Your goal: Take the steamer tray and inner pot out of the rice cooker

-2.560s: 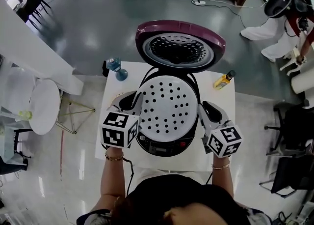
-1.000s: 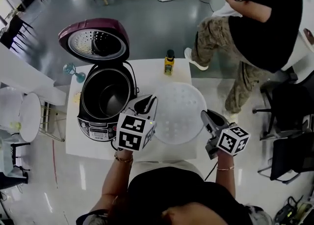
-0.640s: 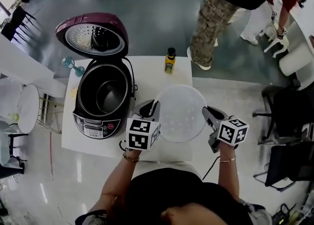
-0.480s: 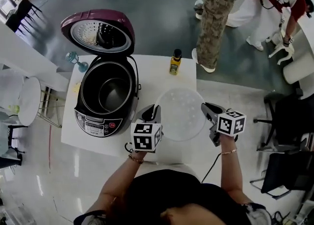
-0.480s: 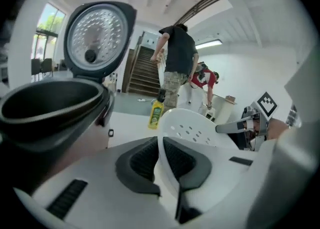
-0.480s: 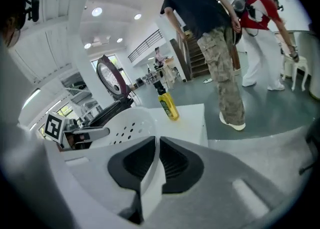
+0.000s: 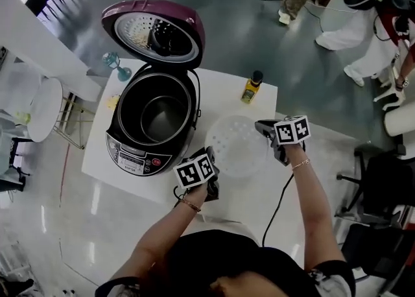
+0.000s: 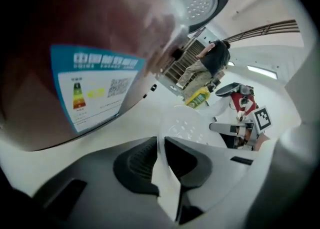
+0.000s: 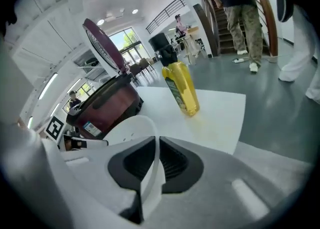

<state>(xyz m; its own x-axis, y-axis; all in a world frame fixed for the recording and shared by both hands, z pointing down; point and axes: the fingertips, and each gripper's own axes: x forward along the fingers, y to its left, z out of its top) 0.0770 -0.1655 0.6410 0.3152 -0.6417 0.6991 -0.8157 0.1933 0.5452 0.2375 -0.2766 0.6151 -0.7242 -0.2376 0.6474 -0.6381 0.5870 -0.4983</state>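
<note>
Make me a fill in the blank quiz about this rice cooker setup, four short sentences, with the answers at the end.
1. The lid of the rice cooker stands ___.
2. The inner pot sits ___ the rice cooker.
3. In the head view, the steamer tray lies to the ___ of the rice cooker.
4. The bottle near the far edge of the table is ___ in colour.

Missing words: open; inside; right; yellow.

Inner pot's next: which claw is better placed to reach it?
Left, likely: left claw pinches the steamer tray rim beside the rice cooker; right claw, jaws just closing further, holds the far rim, tray between it and inner pot.
</note>
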